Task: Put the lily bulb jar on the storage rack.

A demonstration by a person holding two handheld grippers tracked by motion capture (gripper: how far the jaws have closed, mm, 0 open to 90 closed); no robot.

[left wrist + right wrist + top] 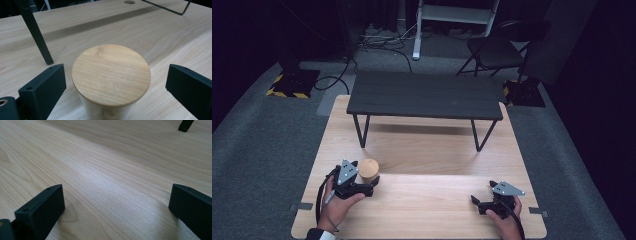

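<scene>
Lidded wooden jar [111,80] stands near table's [437,210] front-left edge between left gripper's [371,186] spread jaws, untouched; uneven closing may tip it or knock its lid askew.

We see bare worktop [437,200] between left tongs [373,186] and right tongs [476,202]: wide free lane. Jar [111,77] sits between left jaws, gap showing each side of lid. Black bench [426,95] spans far half; low passage under it between legs [362,131]. Nothing between right jaws; bare wood ahead.
</scene>
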